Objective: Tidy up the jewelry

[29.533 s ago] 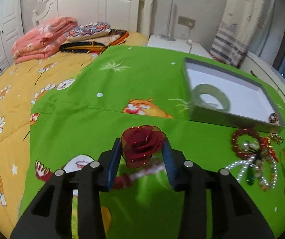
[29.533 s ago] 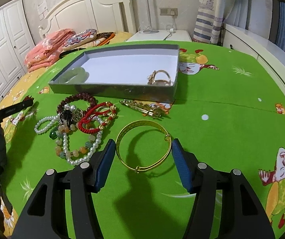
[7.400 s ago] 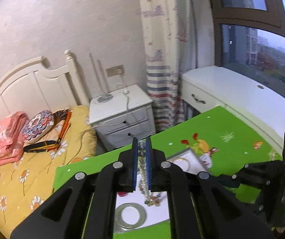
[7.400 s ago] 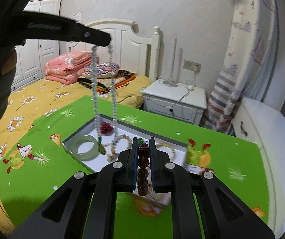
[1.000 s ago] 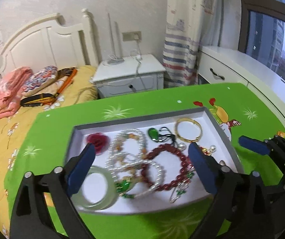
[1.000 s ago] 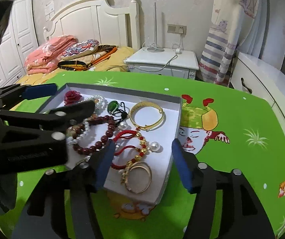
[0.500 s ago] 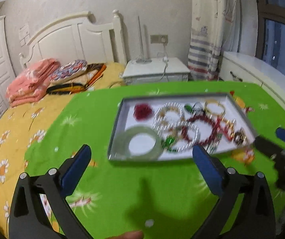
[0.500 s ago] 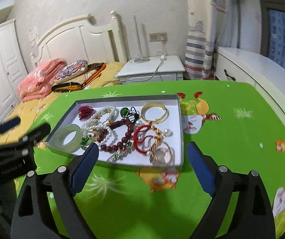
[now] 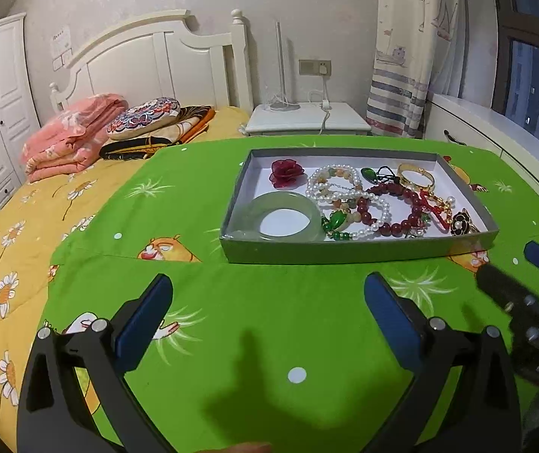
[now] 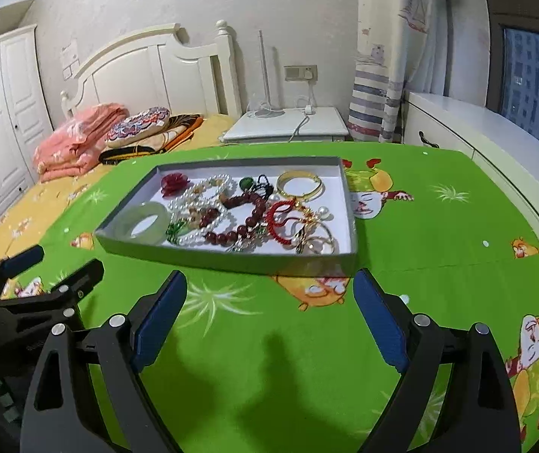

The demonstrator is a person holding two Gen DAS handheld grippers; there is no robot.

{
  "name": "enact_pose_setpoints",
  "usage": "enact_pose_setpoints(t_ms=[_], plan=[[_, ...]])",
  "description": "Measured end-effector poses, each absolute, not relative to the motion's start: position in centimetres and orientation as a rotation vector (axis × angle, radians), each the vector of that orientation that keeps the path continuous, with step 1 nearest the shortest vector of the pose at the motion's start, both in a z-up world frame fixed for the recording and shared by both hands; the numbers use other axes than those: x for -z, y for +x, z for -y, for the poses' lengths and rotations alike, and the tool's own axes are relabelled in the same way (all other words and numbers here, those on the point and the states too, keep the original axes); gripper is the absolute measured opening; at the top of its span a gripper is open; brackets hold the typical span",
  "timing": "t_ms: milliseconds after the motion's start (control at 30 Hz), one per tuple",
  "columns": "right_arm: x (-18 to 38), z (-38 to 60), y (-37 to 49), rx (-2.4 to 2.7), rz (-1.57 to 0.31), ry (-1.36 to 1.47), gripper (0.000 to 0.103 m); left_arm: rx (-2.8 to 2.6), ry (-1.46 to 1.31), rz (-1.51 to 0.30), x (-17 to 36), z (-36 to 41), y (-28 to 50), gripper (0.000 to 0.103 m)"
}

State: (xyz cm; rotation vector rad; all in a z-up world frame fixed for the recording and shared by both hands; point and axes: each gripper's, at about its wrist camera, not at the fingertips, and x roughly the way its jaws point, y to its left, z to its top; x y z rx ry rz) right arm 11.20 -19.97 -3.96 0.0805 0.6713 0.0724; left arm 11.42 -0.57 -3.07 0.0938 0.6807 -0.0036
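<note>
I'm looking past my matt black plastic left gripper (image 9: 267, 309) with its smooth blue pads (image 9: 145, 315) at a matt grey cardboard tray (image 9: 344, 255) on soft printed green cloth (image 9: 269, 313). Inside are gleaming a glossy jade bangle (image 9: 282, 221), polished dark-red beads (image 9: 393, 211), lustrous pearls (image 9: 329, 185) and a shiny gold bangle (image 9: 416, 177).

Indoor light, fairly bright, coming from above behind me. Soft dark shadows of my jaws fall on the green cloth (image 9: 269, 339) at lower center of both views. Sharp focus, strong fisheye bending, black vignette in corners.
</note>
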Motion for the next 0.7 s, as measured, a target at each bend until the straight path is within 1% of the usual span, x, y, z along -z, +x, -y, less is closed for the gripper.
enact_pose_setpoints(t_ms=[200, 700], plan=[[4.86, 19.56, 11.43, -0.078, -0.686, 0.069, 0.084, 0.016, 0.083, -0.692, 3.23, 0.57, 11.78, 0.099], [4.26, 19.35, 11.29, -0.072, -0.679, 0.057, 0.084, 0.053, 0.059, -0.685, 2.71, 0.86, 11.49, 0.099]])
